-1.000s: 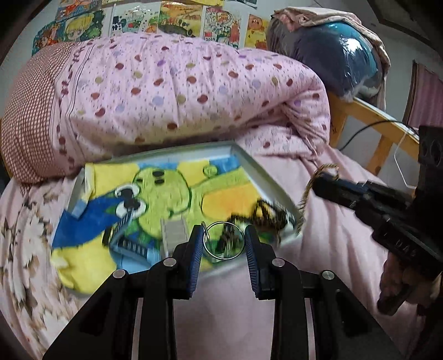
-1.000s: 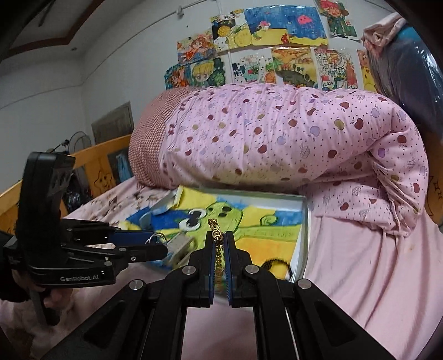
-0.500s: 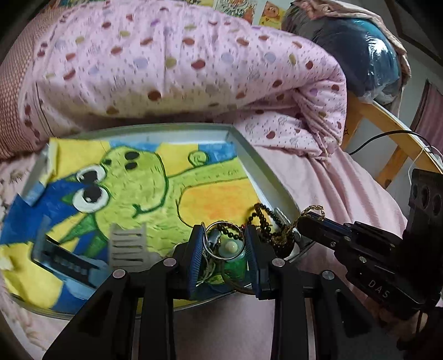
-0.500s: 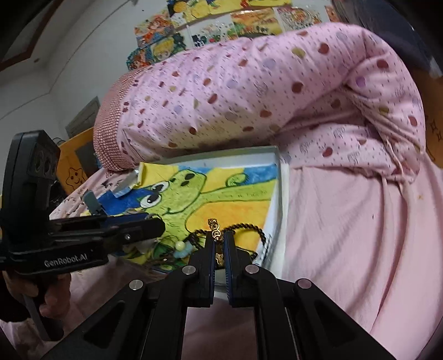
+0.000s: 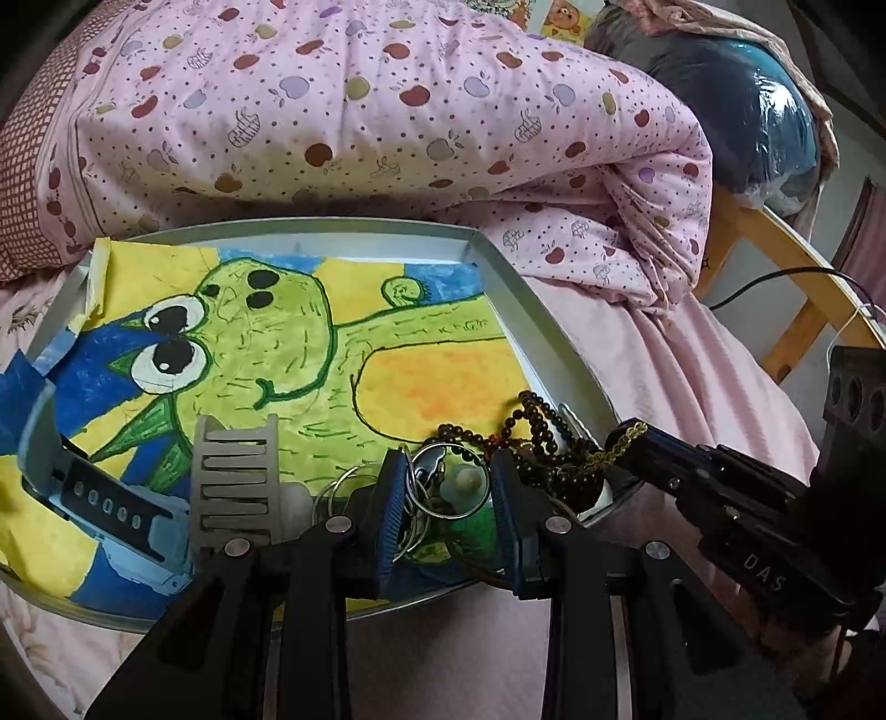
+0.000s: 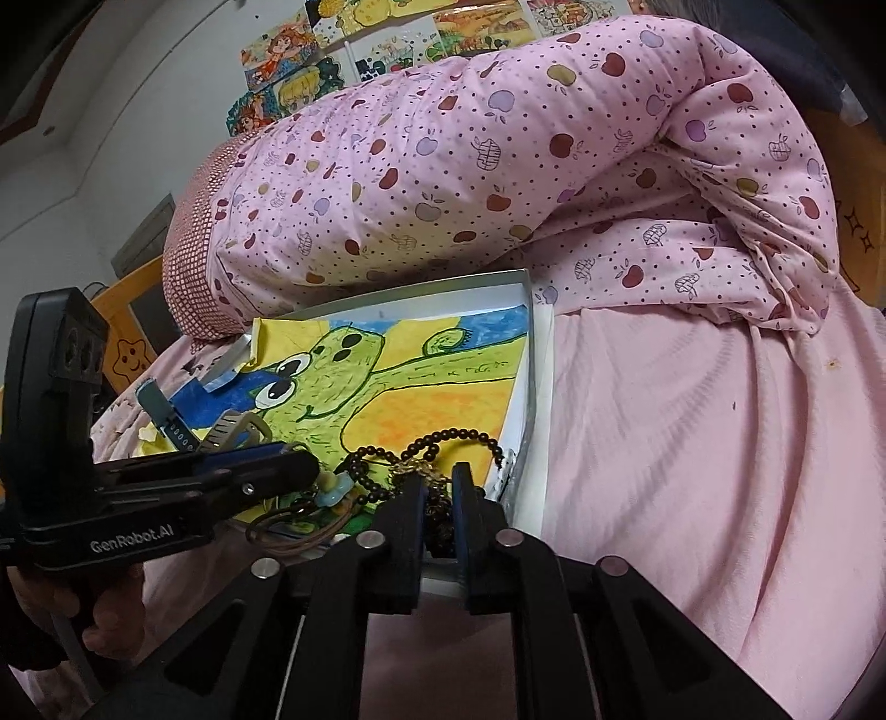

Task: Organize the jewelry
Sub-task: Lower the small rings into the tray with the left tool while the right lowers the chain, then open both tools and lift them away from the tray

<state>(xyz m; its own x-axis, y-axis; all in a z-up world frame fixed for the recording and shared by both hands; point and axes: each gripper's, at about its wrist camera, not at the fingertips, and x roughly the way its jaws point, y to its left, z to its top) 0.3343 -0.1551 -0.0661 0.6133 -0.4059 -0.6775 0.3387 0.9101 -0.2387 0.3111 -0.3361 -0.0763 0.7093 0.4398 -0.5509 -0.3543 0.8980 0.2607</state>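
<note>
Left hand-held gripper point(image 5: 446, 498) spread around a metal ring point(image 5: 451, 481), right hand-held gripper point(image 6: 437, 490) low over the tray point(image 5: 545, 327).
Fingers stand apart either side of that ring, just touching; grey clip point(image 5: 235, 476) at nine o'clock of it, dark bead strand point(image 5: 531, 429) at two o'clock. Further right, the other tool's jaws stand slightly parted at the gold chain point(image 6: 415, 468); whether they pinch it I cannot tell. Everything lies at the tray's near right corner, on the bed point(image 6: 692, 443).

Your backdrop: pink apple-print quilt point(image 6: 498, 166) at 12 o'clock, drawings point(image 6: 387, 50) on wall (colourful), wooden bed frame point(image 5: 775, 266) at 3.
</note>
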